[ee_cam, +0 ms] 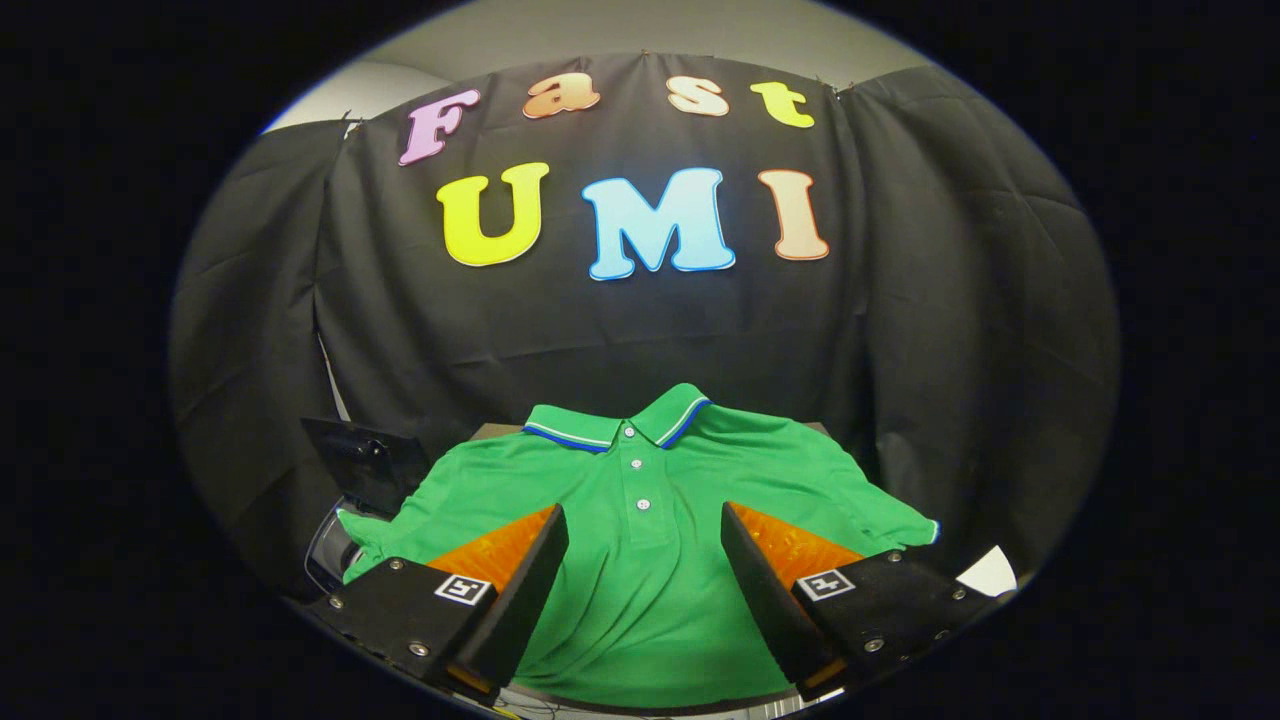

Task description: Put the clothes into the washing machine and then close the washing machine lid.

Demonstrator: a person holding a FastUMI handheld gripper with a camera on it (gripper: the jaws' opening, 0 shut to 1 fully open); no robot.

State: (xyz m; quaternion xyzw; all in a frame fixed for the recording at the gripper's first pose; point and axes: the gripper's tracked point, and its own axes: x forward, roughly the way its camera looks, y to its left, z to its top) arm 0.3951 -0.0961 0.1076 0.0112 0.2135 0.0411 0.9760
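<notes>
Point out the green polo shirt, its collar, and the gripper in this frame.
green polo shirt (640, 590), gripper view: on the chest, between the open fingers.
collar (672, 412), gripper view: on its right flap, beyond the fingers.
gripper (643, 525), gripper view: midway between the fingertips, above the shirt's placket.

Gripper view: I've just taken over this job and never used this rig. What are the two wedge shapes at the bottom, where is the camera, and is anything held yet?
The camera rides on a hand-held two-finger gripper and looks forward along its fingers; those are the two wedges, each with a small square marker on its base. They stand wide apart, so the gripper is open and holds nothing. Between and beyond them a green polo shirt lies spread flat, collar away from you, buttons down the middle. Off the shirt's sleeve, beside one finger, sits a dark device with a raised lid; it may be the washing machine, but I cannot tell. Black cloth walls the booth behind.
</notes>
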